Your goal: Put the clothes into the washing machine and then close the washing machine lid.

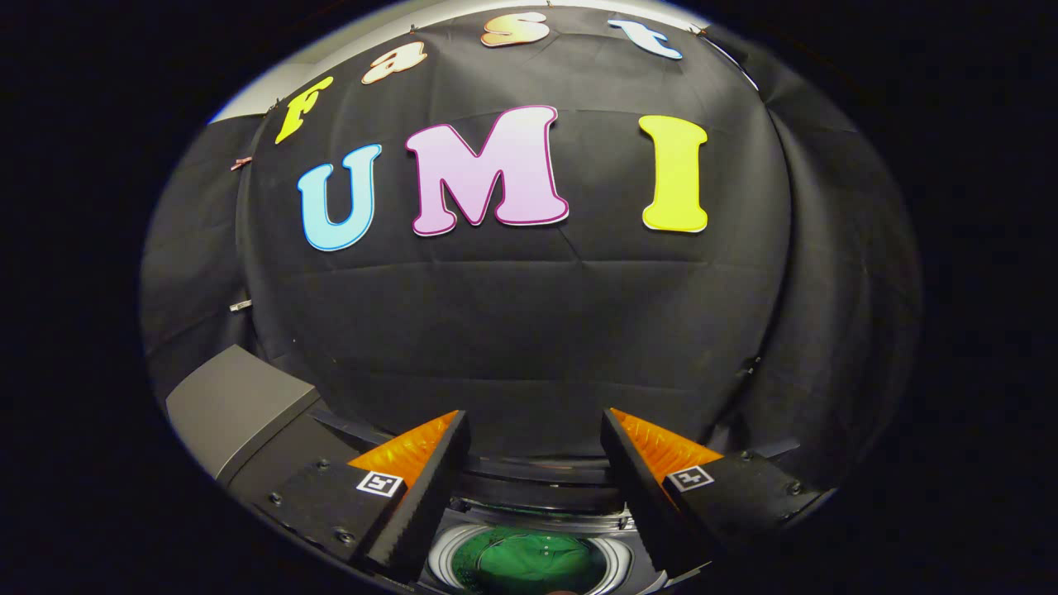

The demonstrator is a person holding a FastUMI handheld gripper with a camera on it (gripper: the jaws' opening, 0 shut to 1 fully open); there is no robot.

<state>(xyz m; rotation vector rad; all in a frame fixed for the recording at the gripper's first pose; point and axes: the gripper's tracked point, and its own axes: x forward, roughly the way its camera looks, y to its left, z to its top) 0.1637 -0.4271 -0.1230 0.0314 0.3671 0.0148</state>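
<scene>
My gripper [533, 434] is open, its two fingers spread wide with nothing between them. Below and between the fingers lies the washing machine's round drum opening [450, 555], seen from above. Green clothing [529, 562] lies inside the drum. A grey slab [235, 409] rises to the left of the left finger; it looks like the machine's raised lid. The gripper hovers above the machine, apart from the clothing.
The booth's black cloth wall [529, 330] stands close behind the machine and takes up most of what is ahead. A dark ledge of the machine's top [537, 475] runs between the fingers, just beyond the drum.
</scene>
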